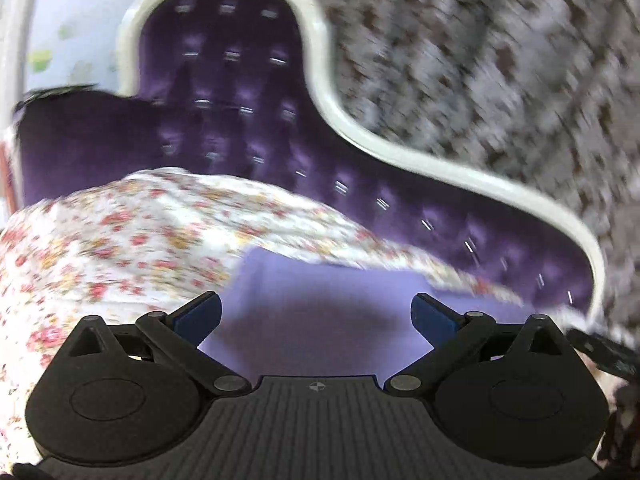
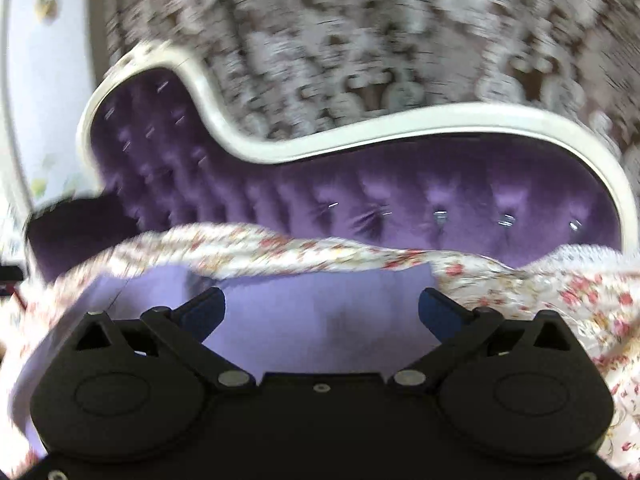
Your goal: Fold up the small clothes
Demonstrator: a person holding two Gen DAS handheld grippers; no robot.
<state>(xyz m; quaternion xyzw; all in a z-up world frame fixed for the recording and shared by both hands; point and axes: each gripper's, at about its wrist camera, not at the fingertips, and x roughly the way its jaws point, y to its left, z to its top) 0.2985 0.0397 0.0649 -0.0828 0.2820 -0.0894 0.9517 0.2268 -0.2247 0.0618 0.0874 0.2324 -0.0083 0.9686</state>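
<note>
Nearest the left wrist lens: left claw (image 1: 316, 316), blue pads (image 1: 198, 318) spread wide apart, nothing between them. Just past the tips, pale lilac cloth (image 1: 320, 300), flat, shadowed in the middle. Around its left and far sides, floral sheet (image 1: 132, 232), rumpled, white with red and yellow blossoms. Behind that, tufted purple headboard (image 1: 240, 120) framed in white, patterned wallpaper (image 1: 480, 60) beyond.

Nearest the right wrist lens: right claw (image 2: 322, 312), likewise gaping, gripping nothing. Ahead, same lilac cloth (image 2: 320, 292), floral sheet (image 2: 560, 288) bunched along its far edge and right side. Farther, headboard (image 2: 360, 184), then wallpaper (image 2: 340, 40). Both views blurred.
</note>
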